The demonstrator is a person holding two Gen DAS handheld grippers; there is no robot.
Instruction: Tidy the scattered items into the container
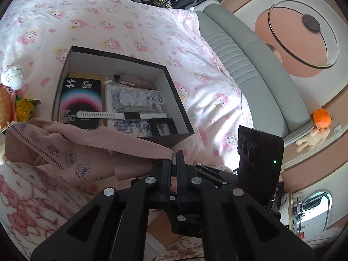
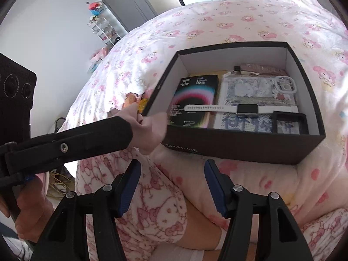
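Scene: a bed with a pink cartoon-print quilt (image 1: 134, 28); a dark open box (image 2: 239, 150) sits on it, ahead of both claws.
Left claw (image 1: 173, 161): fingers together, clamped on the corner of a pink patterned cloth (image 1: 71, 150).
Cloth position: trails leftward from the left claw, draped over the box's near rim, mostly outside the box.
Right claw (image 2: 173, 187): fingers apart, holding nothing, hovering just short of the box's near wall.
Already in the box: a black packet (image 2: 196, 100), a white smartwatch (image 2: 239, 108), a phone case (image 2: 258, 93), a small black frame (image 2: 288, 122), and small brownish items at the far end.
Left to do: likely the cloth, plus a yellow item (image 1: 26, 108) and a white plush (image 1: 12, 77) lying far left of the left claw.
Progress: judged well along, not finished.
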